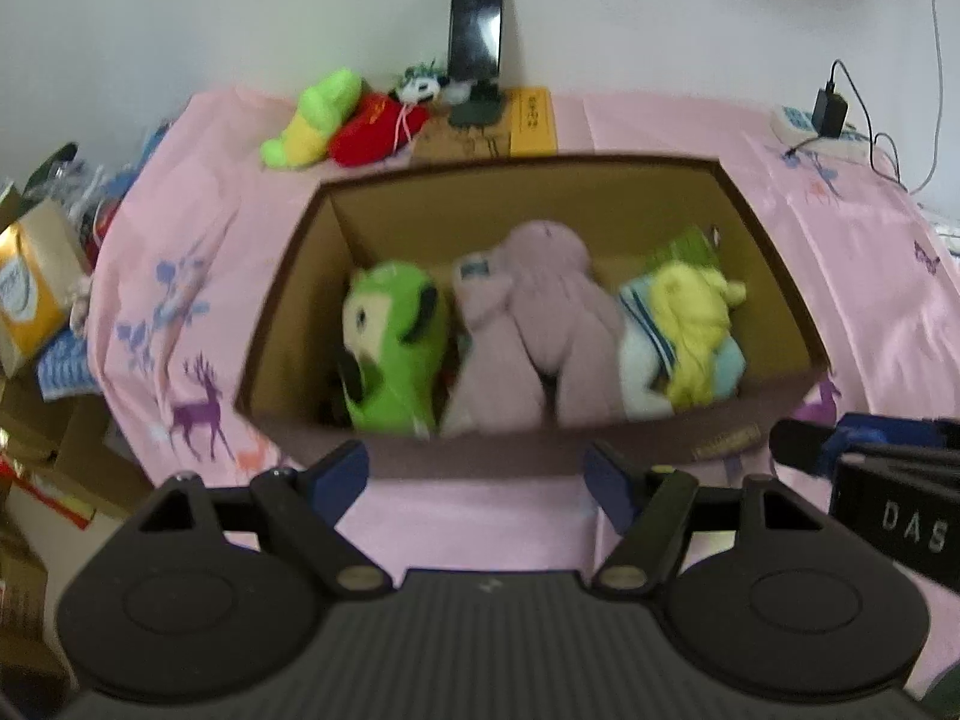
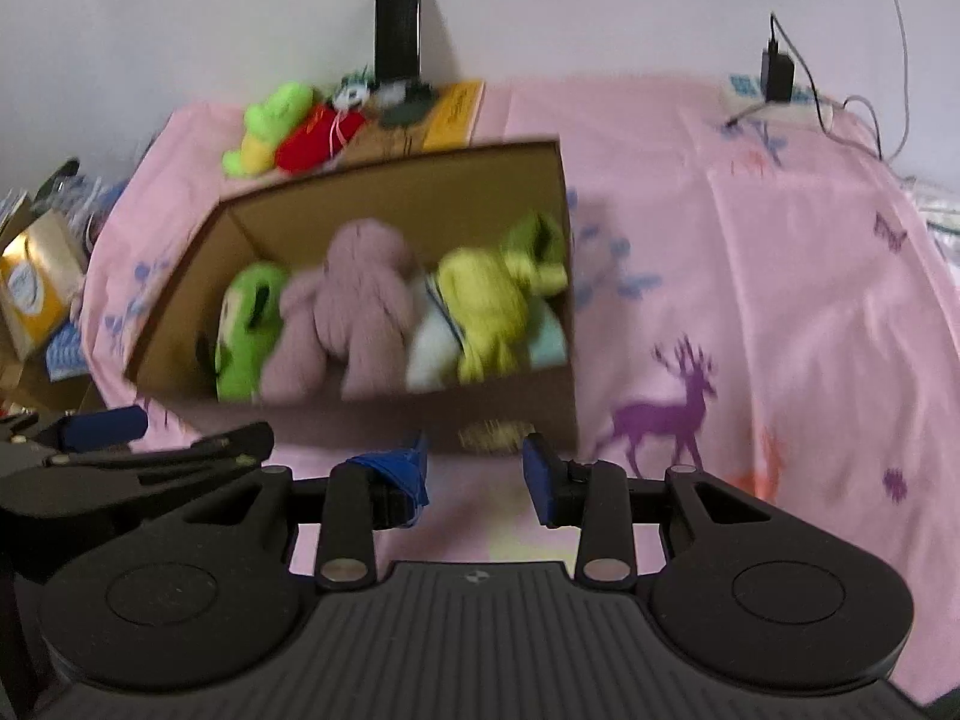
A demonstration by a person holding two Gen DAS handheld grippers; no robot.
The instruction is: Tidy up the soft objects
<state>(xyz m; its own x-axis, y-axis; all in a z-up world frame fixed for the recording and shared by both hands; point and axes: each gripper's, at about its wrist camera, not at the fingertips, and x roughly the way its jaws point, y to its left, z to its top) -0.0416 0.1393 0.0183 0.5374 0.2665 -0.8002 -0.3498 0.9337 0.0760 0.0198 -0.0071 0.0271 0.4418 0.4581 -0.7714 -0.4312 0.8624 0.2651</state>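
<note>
A cardboard box stands on a pink cloth. In it lie a green plush, a mauve plush and a yellow-haired doll. A lime-green plush and a red plush lie behind the box. My left gripper is open and empty just in front of the box. My right gripper is open and empty before the box's right front corner.
A black phone leans on the wall above a yellow-labelled carton. A charger and power strip sit at the back right. Boxes and clutter stand left of the table.
</note>
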